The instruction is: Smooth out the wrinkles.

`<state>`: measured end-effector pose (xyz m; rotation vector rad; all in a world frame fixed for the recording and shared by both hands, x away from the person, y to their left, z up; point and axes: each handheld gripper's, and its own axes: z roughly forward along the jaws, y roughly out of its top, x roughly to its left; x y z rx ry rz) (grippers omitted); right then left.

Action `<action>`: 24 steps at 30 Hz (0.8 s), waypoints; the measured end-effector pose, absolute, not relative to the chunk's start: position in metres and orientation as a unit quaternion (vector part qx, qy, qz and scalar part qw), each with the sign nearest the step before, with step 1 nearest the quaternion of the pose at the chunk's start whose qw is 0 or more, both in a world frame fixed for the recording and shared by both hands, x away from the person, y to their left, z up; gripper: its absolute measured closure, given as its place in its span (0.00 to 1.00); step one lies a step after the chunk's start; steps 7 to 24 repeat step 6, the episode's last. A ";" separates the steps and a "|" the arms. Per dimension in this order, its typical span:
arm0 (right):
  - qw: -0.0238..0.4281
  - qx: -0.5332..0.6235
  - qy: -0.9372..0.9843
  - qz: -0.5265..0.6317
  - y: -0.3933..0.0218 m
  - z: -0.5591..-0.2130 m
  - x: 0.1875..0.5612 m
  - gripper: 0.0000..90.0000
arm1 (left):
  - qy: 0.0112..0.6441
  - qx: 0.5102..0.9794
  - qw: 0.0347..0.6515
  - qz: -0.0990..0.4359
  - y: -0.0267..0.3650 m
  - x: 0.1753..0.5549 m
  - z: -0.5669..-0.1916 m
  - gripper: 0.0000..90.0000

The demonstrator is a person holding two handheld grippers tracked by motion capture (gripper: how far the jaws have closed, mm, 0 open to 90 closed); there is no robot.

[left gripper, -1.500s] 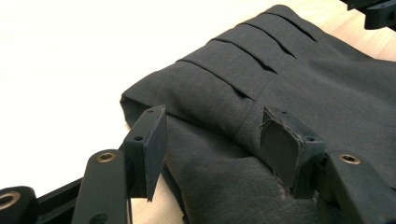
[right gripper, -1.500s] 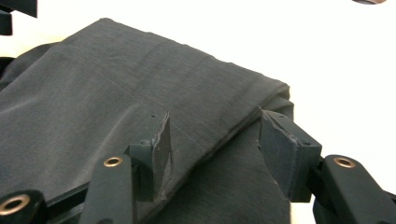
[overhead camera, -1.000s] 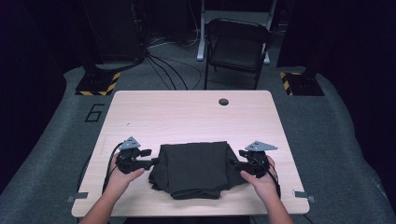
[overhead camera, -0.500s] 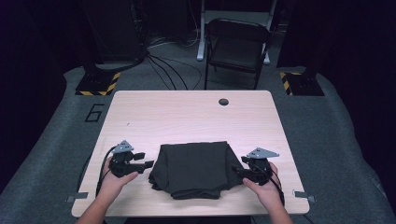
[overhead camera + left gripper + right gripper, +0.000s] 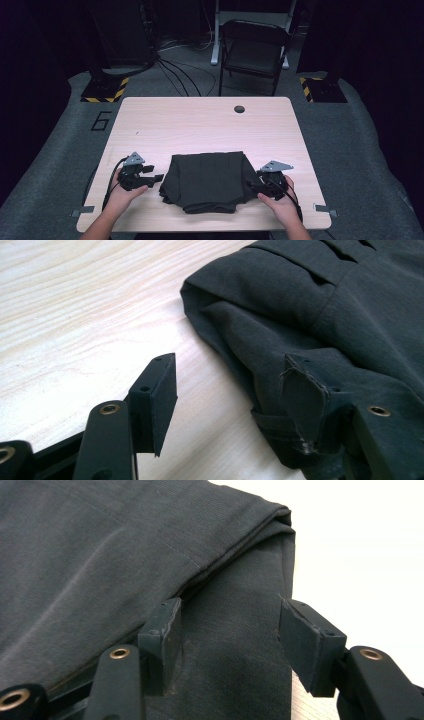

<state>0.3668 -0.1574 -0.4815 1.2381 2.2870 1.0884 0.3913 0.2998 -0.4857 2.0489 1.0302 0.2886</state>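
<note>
High view: folded dark garment (image 5: 209,181) is flanked on the table (image 5: 200,125) by left tool (image 5: 156,177) and right tool (image 5: 252,186), both spread wide, nothing gripped.

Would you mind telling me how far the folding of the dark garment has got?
The garment already lies folded into a compact stack near the table's front edge. Both tongs, left and right, sit open at its side edges, gripping nothing. Any further fold remains.

Dark grey folded garment (image 5: 209,180), layered edges, lying flat at table's near edge, roughly centred.
</note>
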 end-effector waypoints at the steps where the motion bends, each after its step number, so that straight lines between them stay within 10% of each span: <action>1: 0.162 0.434 0.802 0.378 -0.158 -0.483 0.367 0.47 | 0.411 0.811 0.401 0.113 0.300 0.392 -0.485 0.44; 24: 0.164 0.438 0.798 0.381 -0.161 -0.485 0.368 0.46 | 0.425 0.798 0.411 0.113 0.300 0.396 -0.486 0.44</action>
